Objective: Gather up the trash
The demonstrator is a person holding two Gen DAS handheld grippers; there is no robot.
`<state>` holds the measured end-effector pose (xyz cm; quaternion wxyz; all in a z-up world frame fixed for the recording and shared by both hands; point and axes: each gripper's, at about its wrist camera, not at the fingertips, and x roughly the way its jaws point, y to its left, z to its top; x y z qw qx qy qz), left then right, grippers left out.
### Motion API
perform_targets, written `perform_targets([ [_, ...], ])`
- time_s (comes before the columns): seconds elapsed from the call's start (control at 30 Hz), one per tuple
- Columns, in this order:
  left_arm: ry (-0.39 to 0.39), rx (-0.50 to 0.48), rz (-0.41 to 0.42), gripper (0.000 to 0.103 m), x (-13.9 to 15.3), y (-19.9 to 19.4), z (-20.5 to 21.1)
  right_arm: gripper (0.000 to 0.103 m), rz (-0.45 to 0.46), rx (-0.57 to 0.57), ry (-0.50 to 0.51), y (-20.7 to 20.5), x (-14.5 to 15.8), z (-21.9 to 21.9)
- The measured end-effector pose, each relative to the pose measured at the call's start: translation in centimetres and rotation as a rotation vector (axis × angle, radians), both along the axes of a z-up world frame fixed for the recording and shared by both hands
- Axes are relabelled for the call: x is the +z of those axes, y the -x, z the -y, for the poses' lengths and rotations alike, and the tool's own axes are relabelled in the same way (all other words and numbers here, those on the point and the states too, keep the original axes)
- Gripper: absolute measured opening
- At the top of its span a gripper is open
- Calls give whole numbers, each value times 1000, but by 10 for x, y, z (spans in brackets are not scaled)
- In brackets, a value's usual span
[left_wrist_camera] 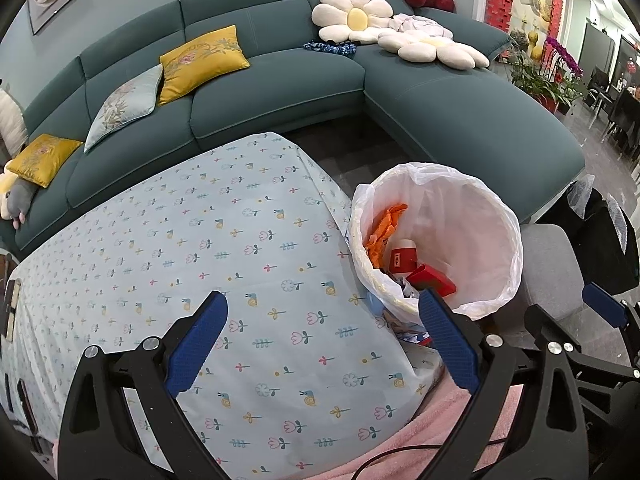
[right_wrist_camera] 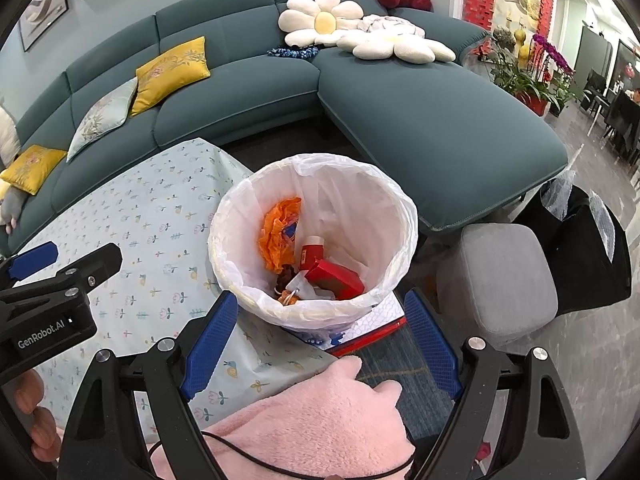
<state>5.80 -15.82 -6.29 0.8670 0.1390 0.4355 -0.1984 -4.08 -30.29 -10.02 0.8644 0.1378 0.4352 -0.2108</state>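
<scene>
Right wrist view: right gripper (right_wrist_camera: 320,344) is spread wide, nothing between its blue pads, hovering just short of the near rim of the trash bin (right_wrist_camera: 316,312). The bin, lined with a white bag, stands off the table's right edge, between the table and a grey stool (right_wrist_camera: 500,276). Inside: crumpled orange wrapper (right_wrist_camera: 278,232), red box (right_wrist_camera: 336,278), smaller scraps. Left wrist view: left gripper (left_wrist_camera: 324,340) also spread, empty, held over the floral tablecloth (left_wrist_camera: 200,240) near the table's right edge, bin ahead and to its right. No loose trash shows on the cloth in either view. Judgement: collection looks nearly or fully done; the bin lies straight ahead of the right claw, so that hand is nearer for anything involving the bag rim. Teal sofa (right_wrist_camera: 400,120) beyond.
</scene>
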Motion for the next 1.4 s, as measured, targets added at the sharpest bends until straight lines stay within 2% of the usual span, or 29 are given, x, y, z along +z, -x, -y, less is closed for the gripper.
perform_targets([
  [0.63,-18,-23,-11,92,-6,-4,20,82,5,-10,-10,3,-2,4],
  [1.4,-8,-22,-27,92,-13,-13,17,82,15,-9,-13,-14,-3,5],
])
